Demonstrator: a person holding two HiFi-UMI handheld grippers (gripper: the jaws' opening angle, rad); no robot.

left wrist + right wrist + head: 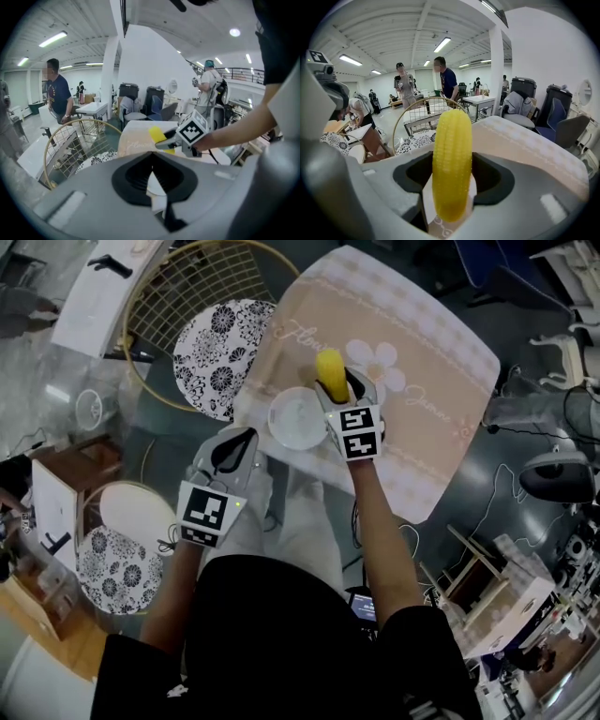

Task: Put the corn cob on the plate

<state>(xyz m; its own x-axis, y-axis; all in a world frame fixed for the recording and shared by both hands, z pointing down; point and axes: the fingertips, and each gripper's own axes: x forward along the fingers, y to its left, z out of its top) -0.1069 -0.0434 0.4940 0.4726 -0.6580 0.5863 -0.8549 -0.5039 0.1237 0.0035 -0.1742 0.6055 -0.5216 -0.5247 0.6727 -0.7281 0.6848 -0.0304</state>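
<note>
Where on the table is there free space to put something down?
The pink cloth is bare beyond the corn cob and to the right of the right gripper. It is crowded at the near-left corner, around the white plate.

The plate [292,424] sits at your surface's [422,352] near edge. The corn cob [330,371], in your right gripper [337,390], is just right of it.

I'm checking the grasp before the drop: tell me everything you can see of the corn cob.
The corn cob is bright yellow, with neat rows of small kernels, rounded ends and a smooth, plastic-like look. It stands near upright, clamped between the right gripper's fingers, its top sticking out above them. It is held over the pink tablecloth, right beside the white plate, not on it.
</note>
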